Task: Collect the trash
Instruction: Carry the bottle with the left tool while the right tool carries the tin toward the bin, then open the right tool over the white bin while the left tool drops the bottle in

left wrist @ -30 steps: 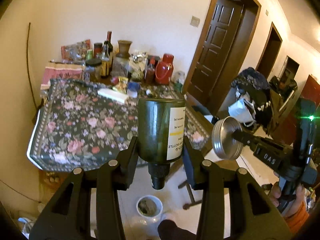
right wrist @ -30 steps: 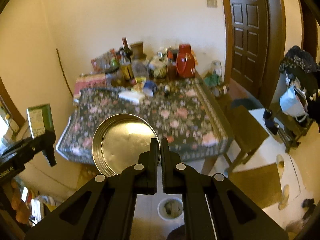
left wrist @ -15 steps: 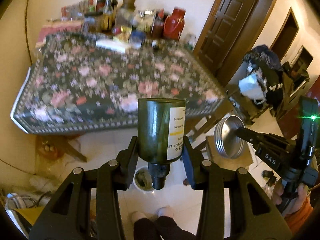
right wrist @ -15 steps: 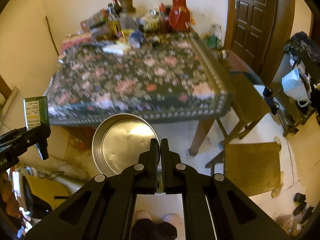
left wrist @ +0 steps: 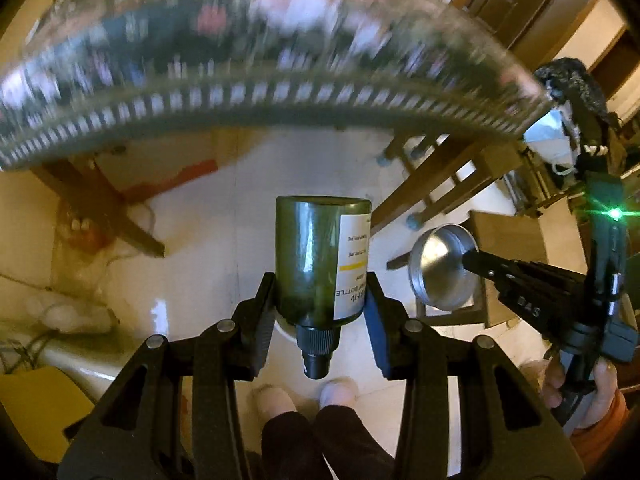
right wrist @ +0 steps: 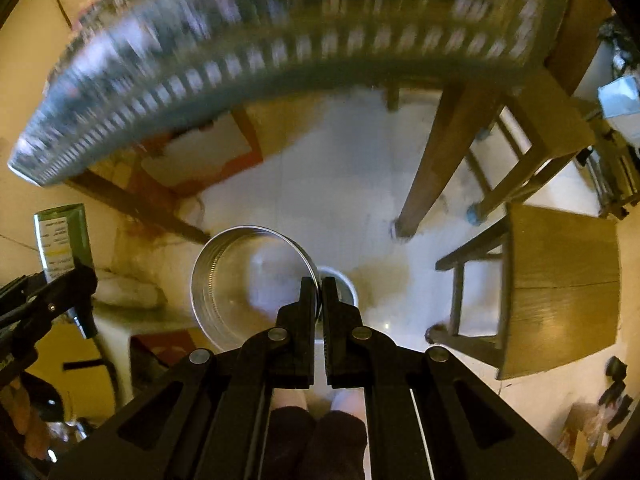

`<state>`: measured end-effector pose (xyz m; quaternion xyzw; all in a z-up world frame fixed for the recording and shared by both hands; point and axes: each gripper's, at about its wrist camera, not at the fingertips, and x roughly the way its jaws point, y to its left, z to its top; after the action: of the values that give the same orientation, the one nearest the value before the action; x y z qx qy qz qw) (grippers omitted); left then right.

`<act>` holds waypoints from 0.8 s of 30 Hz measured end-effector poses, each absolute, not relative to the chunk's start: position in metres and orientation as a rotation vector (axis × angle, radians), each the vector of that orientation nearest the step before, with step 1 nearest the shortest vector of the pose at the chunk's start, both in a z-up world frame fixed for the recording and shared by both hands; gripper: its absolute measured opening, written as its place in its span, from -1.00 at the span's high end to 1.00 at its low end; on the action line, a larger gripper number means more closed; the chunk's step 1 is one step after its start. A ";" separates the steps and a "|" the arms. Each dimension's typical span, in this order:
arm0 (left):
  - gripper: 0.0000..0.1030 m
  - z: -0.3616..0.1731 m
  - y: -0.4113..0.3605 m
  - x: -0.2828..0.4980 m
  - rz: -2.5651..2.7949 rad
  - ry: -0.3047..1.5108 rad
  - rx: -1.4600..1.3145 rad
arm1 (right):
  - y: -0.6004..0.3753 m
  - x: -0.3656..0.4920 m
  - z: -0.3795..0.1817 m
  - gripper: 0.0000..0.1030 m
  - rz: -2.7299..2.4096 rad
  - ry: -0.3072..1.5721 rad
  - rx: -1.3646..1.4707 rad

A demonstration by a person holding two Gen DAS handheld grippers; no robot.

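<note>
My left gripper (left wrist: 320, 300) is shut on a dark green glass bottle (left wrist: 316, 264) with a white label, neck pointing back toward me, held above the floor. My right gripper (right wrist: 320, 284) is shut on the rim of a round silver tin lid (right wrist: 244, 284). The lid also shows in the left wrist view (left wrist: 440, 268), to the right of the bottle. The bottle shows at the left edge of the right wrist view (right wrist: 60, 236). A small white bin (right wrist: 342, 284) on the floor sits just behind the right fingertips, mostly hidden.
The floral-cloth table (left wrist: 280, 80) hangs overhead, blurred, its wooden legs (right wrist: 436, 168) ahead. A wooden stool (right wrist: 556, 288) stands at the right. My feet (left wrist: 336, 394) are on the pale tiled floor. Bags and boxes lie under the table at the left (left wrist: 84, 232).
Both grippers have tilted down from the tabletop toward the floor under the table. The bottle and the lid stay gripped. The white bin now lies right below the grippers.
</note>
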<state>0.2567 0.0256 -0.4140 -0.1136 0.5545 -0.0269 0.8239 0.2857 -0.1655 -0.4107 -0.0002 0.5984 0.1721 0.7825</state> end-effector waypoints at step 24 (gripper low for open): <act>0.13 -0.537 -0.012 0.285 -0.122 1.403 -0.322 | -0.161 0.298 -0.490 0.48 0.428 1.497 0.061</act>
<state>0.2851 -0.0116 -0.5370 -0.1474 0.6419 -0.0557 0.7504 0.2983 -0.1614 -0.4897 0.0277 0.6751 0.1931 0.7115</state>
